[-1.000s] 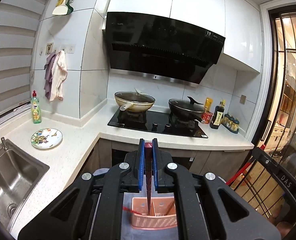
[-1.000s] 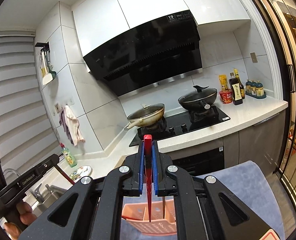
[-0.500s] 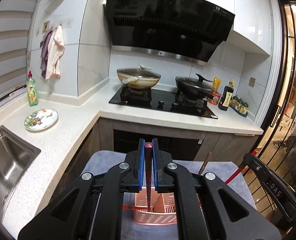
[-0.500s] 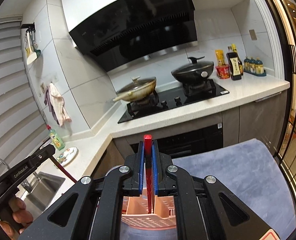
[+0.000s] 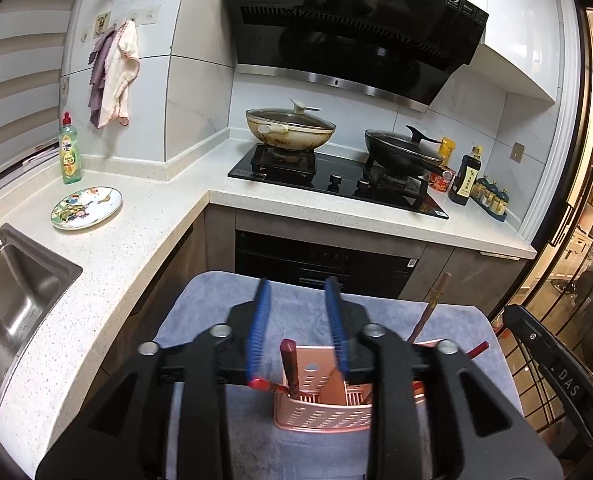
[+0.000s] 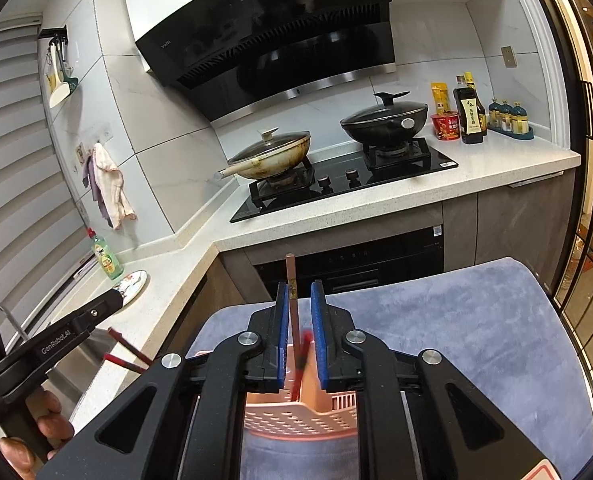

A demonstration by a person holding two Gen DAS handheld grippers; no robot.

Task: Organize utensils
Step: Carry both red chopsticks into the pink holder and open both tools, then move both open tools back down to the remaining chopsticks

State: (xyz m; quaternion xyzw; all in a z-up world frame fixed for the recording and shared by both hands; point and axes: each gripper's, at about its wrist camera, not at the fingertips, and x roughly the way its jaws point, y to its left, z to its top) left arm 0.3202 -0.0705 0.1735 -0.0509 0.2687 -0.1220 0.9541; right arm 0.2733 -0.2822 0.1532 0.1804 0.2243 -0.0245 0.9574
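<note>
A pink slotted basket (image 5: 320,412) (image 6: 296,416) stands on a grey cloth (image 5: 216,304). My left gripper (image 5: 297,286) hovers just above it, its jaws opening. A dark red chopstick (image 5: 290,372) stands loose in the basket between the blue pads (image 5: 259,332), touching neither. My right gripper (image 6: 299,286) is over the basket too, jaws opening a little. A brown chopstick (image 6: 291,300) rises between its pads. A blurred red chopstick (image 6: 303,354) drops into the basket below them. Two red-tipped chopsticks (image 6: 128,354) stick out at the basket's left.
A kitchen counter (image 5: 144,232) wraps behind the cloth, with a sink (image 5: 12,280), a patterned plate (image 5: 86,208) and a soap bottle (image 5: 69,152). Two lidded pans sit on the hob (image 5: 336,180). A hand (image 6: 52,428) holds the left gripper. A glass door (image 5: 576,240) is at the right.
Both grippers have sunk toward the basket. Each was shut on a red chopstick; both jaws have now parted and the chopsticks sit or fall in the basket.
</note>
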